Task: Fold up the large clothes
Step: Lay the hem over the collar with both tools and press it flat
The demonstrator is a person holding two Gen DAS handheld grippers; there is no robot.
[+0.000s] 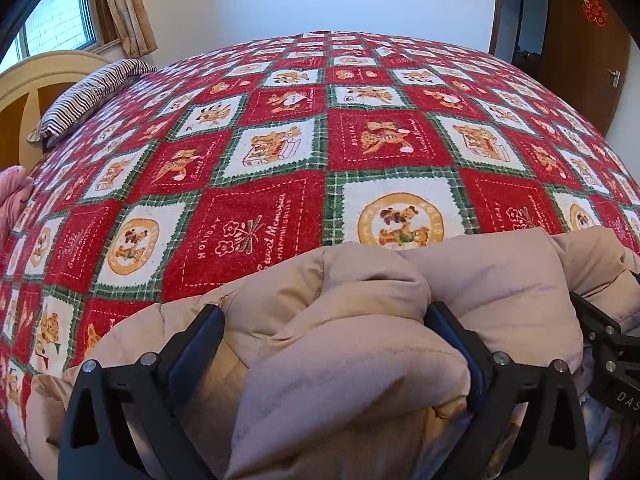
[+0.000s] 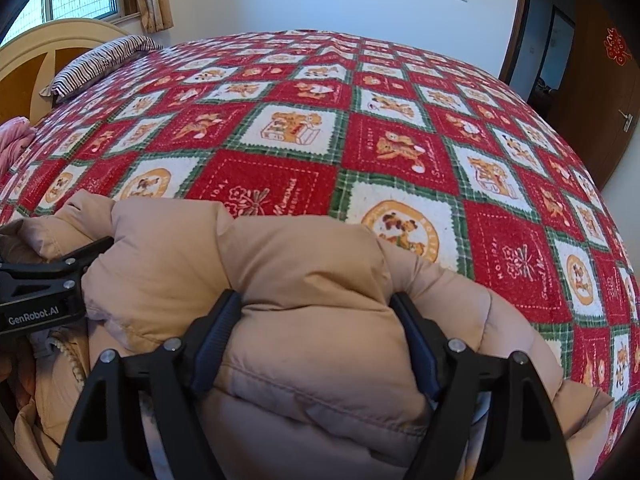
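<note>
On the near edge of the blanket [image 1: 256,208], from the left wrist: puffy tan coat [image 1: 360,280], bunched in a thick roll. Left gripper [image 1: 324,312] right over it, fingers [image 1: 200,336] spread as wide as can be, a fat fold of coat between them. No clear squeeze there, so likely let go. Long way of the roll: side to side, along the near edge of the blanket. Cannot tell which end is the collar.

Same near edge of the blanket, from the right wrist: coat [image 2: 280,260] again, lying across the view. Right gripper [image 2: 316,300] a good way open, yet both pads [image 2: 216,336] pushing into a plump fold, so seemingly holding it. White lining low at the left end of the coat.

To do this step well, probably: lay the fold flat on the blanket first, then open both hands all the way. Lift straight up so no cloth snags. Press the air out. Keep the edges lined up with the near edge of the blanket.
</note>
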